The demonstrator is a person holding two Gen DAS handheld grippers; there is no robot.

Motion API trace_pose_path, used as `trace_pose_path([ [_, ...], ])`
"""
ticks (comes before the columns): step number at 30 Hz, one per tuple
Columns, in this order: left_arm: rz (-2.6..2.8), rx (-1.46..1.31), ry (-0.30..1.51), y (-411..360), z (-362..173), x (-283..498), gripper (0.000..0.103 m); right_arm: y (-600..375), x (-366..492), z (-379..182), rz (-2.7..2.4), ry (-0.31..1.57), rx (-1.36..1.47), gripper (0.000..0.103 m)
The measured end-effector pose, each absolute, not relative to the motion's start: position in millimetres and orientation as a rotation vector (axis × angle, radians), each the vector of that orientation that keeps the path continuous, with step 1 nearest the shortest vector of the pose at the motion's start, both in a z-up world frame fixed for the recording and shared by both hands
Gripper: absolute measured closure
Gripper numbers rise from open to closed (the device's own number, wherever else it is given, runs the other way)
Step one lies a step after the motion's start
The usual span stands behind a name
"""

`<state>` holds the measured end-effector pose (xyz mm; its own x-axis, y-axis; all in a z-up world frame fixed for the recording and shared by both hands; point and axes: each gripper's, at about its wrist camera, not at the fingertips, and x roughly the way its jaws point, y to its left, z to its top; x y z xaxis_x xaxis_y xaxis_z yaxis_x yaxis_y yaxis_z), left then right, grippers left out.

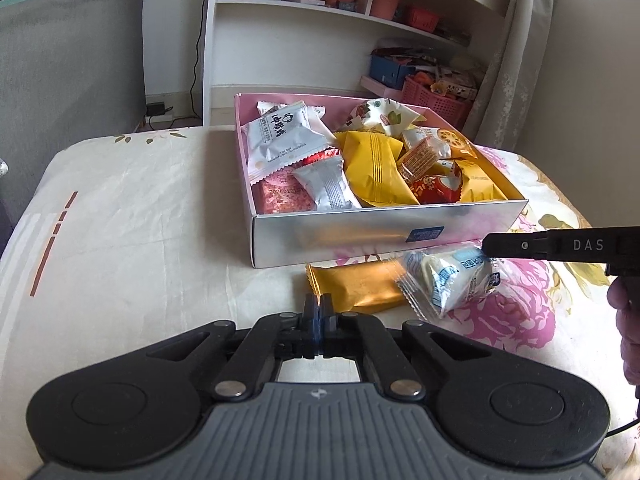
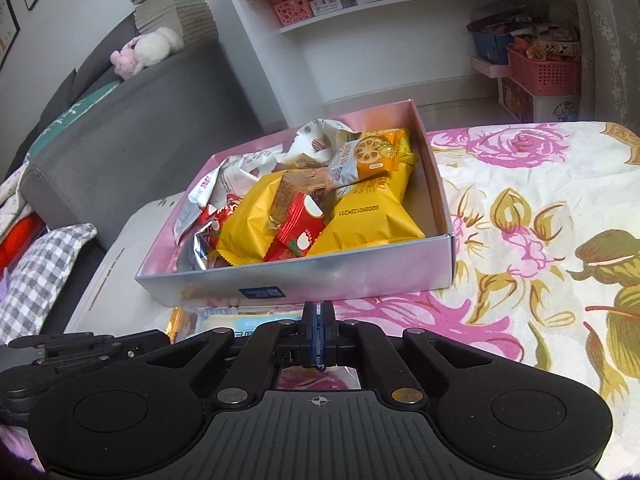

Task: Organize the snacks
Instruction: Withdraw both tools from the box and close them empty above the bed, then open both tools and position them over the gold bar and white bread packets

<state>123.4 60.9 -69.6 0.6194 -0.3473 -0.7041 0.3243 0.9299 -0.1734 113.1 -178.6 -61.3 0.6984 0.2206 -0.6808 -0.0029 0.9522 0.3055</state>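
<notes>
- Box (image 1: pixel 380 236) sat on the floral cloth (image 1: pixel 120 200), already crowded with wrapped snacks.
- Two packets lay outside, just near of its front wall: a gold bar packet (image 1: pixel 356 288) and a blue-and-white packet (image 1: pixel 452 280).
- Right gripper (image 1: pixel 490 245) reached in from the right; jaws pinched on the blue-and-white packet's right edge, which looked lifted and blurred.
- Left gripper (image 1: pixel 318 312) hovered near the gold bar packet, jaws pressed together, holding nothing.
- Judged step: loading the remaining snacks.
- Next move would call for carrying the packet over the front wall and releasing it into a gap.
</notes>
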Motion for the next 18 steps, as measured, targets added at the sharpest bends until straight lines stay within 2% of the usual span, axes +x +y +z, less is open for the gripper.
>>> trace_pose_path([
  [14, -0.397, 0.057, 0.844, 77, -73, 105, 0.102, -227, 91, -66, 0.002, 0.869, 0.292, 0.103],
  [17, -0.422, 0.072, 0.826, 77, -70, 104, 0.088, -237, 84, -68, 0.017, 0.873, 0.324, 0.102],
  [18, -0.435, 0.085, 0.806, 76, -68, 105, 0.079, -240, 82, -67, 0.04, 0.865, 0.34, 0.093],
])
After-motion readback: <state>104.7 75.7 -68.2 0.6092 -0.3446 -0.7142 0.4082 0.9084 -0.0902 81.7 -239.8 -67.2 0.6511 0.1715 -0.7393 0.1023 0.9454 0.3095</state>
